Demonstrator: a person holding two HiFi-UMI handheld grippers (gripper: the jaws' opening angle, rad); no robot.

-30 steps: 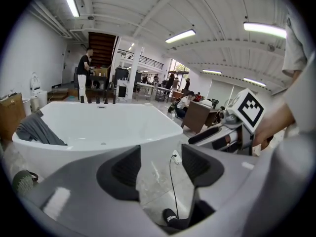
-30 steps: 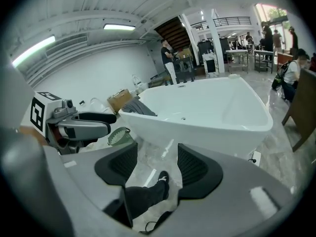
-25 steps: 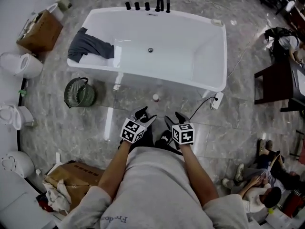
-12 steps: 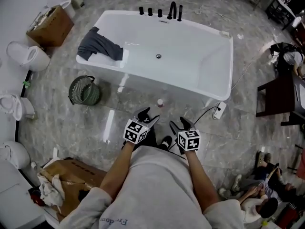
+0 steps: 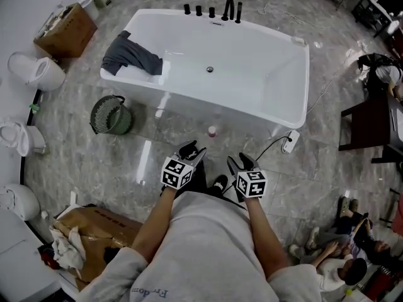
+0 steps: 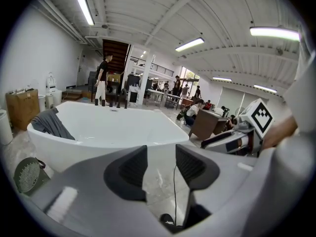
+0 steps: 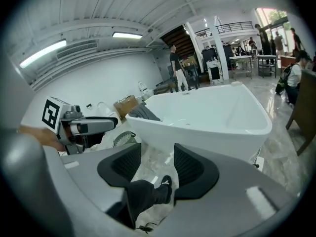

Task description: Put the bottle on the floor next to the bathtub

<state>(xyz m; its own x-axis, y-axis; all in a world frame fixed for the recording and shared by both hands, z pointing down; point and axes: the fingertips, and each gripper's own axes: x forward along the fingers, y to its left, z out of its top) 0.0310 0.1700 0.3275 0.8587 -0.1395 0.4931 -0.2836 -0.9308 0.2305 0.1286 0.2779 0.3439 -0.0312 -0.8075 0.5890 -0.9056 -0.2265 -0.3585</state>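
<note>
Bottle (image 5: 212,131) stands on floor (image 5: 151,162), frame centre, just beside bathtub (image 5: 208,106). Green basket (image 5: 111,115) sits at left, power strip (image 5: 289,145) at right. Left gripper (image 5: 194,150) and right gripper (image 5: 240,162): jaws spread, empty, just narrowed. Bottle unmoved since 1 second earlier.

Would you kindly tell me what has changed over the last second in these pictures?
The left gripper and the right gripper have both just been closing their jaws partway. Nothing sits between either pair, and nothing was picked up or let go. The bottle stays on the floor beside the tub, and both grippers hover short of it much as before.
</note>
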